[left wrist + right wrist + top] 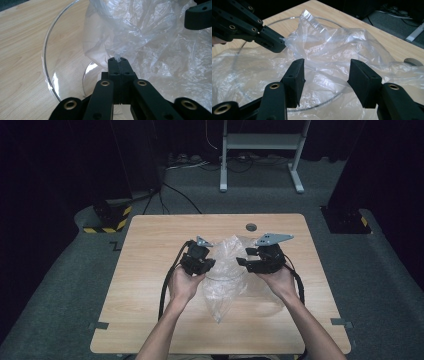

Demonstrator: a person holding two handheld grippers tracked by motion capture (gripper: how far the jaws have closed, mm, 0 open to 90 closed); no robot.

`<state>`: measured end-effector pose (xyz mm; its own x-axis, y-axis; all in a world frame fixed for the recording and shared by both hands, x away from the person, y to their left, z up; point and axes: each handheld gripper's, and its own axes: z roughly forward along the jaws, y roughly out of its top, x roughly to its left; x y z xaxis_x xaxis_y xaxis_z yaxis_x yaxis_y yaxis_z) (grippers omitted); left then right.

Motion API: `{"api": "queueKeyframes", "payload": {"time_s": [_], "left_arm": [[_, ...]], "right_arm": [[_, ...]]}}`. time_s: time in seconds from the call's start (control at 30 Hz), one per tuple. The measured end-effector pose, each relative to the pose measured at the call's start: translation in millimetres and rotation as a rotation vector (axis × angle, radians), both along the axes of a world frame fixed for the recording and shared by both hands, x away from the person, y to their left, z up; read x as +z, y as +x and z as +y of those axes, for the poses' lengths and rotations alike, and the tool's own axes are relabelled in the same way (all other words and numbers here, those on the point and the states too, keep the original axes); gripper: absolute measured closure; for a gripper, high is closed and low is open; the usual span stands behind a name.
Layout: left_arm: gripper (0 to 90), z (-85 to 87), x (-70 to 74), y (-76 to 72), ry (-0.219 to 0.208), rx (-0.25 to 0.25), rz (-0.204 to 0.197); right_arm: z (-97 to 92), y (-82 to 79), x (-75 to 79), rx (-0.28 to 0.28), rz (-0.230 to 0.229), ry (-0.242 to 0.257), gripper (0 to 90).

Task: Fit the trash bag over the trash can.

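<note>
fingers (113,65) pinching plastic bag (155,37); glass bowl (50,62) rim clear beside

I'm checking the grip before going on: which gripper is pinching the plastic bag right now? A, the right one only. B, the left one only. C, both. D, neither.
B: the left gripper has its jaws shut on a fold of the bag, while the right gripper stands with open jaws over the bag, its pads not pressing on it.
</note>
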<state>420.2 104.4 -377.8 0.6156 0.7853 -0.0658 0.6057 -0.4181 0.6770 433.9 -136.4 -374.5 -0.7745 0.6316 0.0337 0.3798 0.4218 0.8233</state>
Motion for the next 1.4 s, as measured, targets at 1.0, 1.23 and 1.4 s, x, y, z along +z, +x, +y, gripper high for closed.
{"api": "queueKeyframes", "payload": {"time_s": [1.0,1.23,1.4], "left_arm": [[56.4,-9.6,1.3,-9.0,-0.11,-0.106,-0.037],[84.8,-8.4,-1.1,-6.9,-0.092,-0.101,-0.03],[90.0,-2.8,-2.6,-4.7,-0.065,-0.054,-0.035]], "right_arm": [[52.1,1.8,-2.8,0.135,0.0,-0.069,90.0],[53.8,3.2,0.7,0.139,0.006,-0.018,87.0],[40.6,-5.8,6.2,0.072,-0.074,-0.013,64.3]]}}
